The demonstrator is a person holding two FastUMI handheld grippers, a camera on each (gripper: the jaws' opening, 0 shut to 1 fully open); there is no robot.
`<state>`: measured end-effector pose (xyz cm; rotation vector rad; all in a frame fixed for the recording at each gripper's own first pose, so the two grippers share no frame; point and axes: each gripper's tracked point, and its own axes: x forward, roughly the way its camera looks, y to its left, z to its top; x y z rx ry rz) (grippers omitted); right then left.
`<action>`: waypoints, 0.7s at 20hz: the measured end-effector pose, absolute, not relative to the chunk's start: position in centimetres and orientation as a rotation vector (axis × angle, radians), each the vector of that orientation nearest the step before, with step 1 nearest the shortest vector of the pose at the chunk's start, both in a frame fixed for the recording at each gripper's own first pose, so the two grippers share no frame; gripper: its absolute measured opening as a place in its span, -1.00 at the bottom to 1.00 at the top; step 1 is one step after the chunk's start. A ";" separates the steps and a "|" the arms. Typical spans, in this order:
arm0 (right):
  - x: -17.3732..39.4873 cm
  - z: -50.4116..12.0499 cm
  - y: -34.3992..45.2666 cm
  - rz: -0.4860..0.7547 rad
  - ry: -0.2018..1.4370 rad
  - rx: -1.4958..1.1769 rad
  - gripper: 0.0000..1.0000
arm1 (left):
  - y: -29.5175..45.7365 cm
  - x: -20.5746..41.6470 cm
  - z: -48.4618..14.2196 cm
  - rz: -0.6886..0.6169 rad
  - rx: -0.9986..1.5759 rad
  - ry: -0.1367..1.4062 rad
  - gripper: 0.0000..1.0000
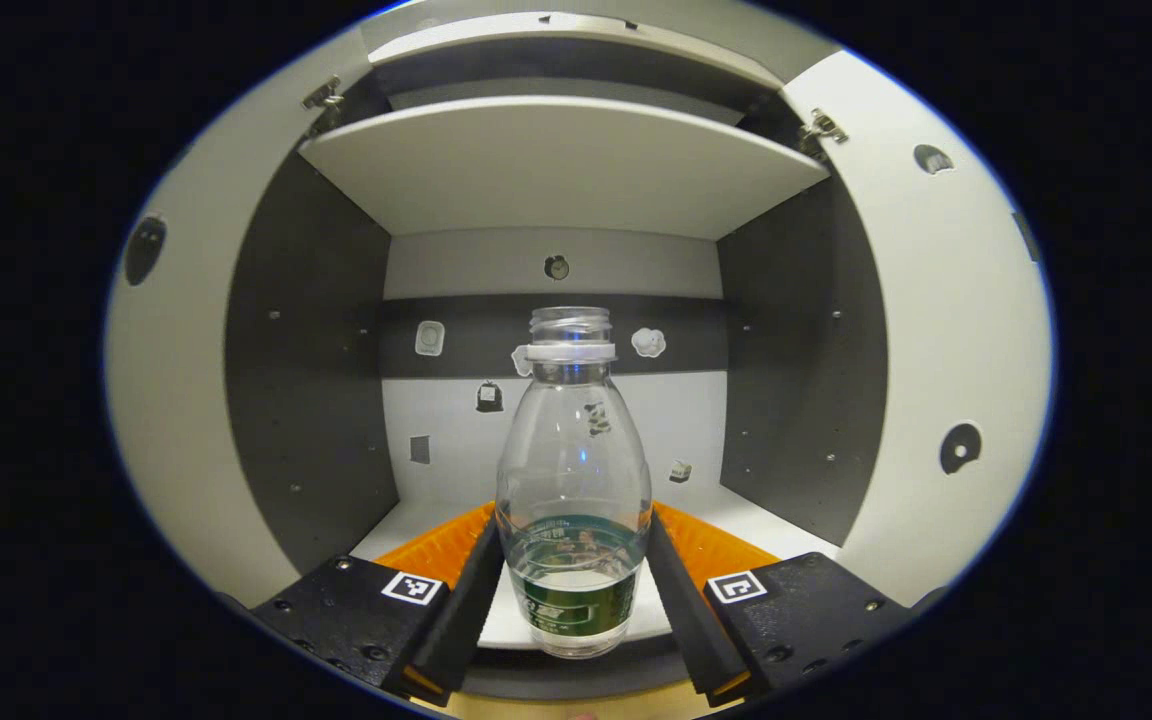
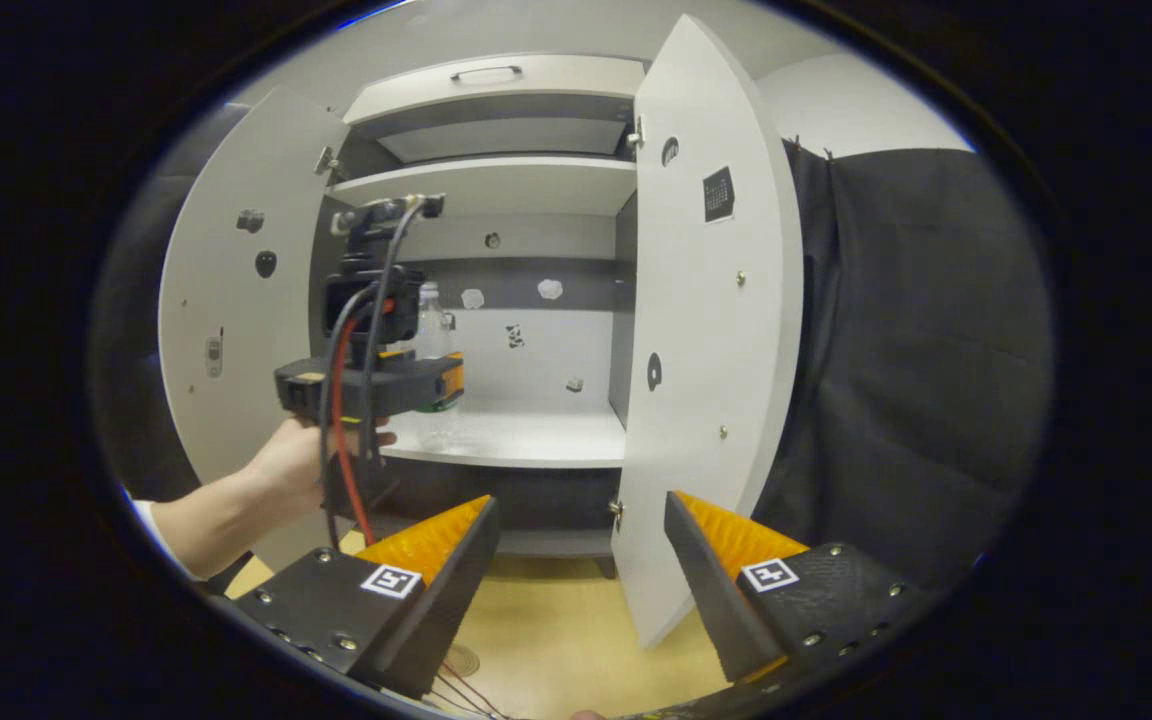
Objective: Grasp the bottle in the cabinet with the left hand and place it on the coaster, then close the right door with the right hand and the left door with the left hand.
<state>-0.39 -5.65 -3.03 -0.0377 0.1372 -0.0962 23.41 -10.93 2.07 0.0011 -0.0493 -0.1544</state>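
Standing upright on the cabinet's lower shelf (image 1: 736, 510), the uncapped clear plastic bottle (image 1: 573, 480) sits between the left gripper (image 1: 574, 590) fingers, which close against its lower body at the green label; the label's writing is too blurred to read. Right gripper (image 2: 581, 545) hangs with jaws wide, empty, before the open right door (image 2: 711, 330).

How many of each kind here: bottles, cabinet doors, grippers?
Bottles: 1, the clear bottle standing on the cabinet shelf, between the left gripper's fingers.
Cabinet doors: 2, left door and right door, both open.
Grippers: 2, the left gripper and the right gripper.
Total: 5
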 end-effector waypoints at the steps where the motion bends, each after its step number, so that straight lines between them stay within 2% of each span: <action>1: -0.6 -3.2 -5.7 -0.093 0.140 -0.035 1.00 | -10.9 21.8 1.6 -0.159 0.004 -0.049 0.63; 9: -2.8 -4.4 -7.5 -0.106 0.151 -0.025 1.00 | -9.7 12.0 -4.4 -0.120 0.011 -0.011 0.60; 14: -4.5 -5.7 -8.3 -0.111 0.182 -0.013 1.00 | -9.6 7.9 -12.8 -0.095 0.002 0.070 0.63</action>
